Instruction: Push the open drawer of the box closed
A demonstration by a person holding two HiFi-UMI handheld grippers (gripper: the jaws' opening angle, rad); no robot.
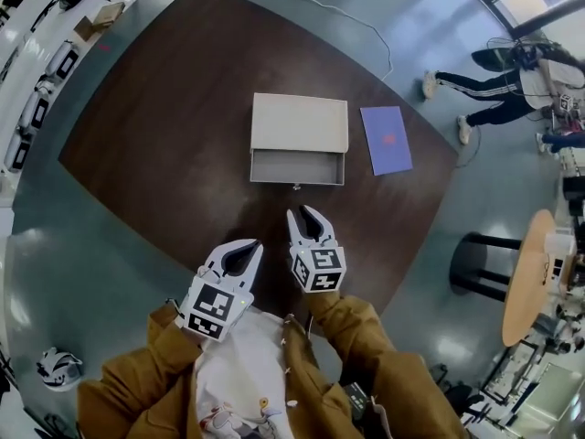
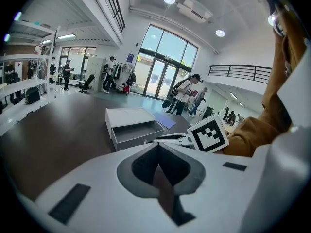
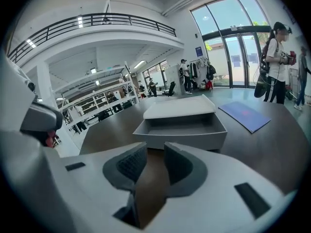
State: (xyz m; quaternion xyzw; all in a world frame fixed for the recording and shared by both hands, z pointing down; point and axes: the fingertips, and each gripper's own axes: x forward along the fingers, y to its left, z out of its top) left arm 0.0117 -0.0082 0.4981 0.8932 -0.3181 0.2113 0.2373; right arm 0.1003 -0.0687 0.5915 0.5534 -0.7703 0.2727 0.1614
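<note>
Box [image 1: 300,122] at the centre of the dark bench [image 1: 137,154], its empty drawer [image 1: 298,166] pulled out toward 6 o'clock. A purple sheet [image 1: 386,139] lies at 3 o'clock of the box, apart from it. The right hand-held gripper [image 1: 303,212], jaws apart with nothing between them, hovers at 6 o'clock of the drawer, near its front. The left hand-held gripper [image 1: 252,245], jaws together and empty, is at 7 o'clock, farther back.
</note>
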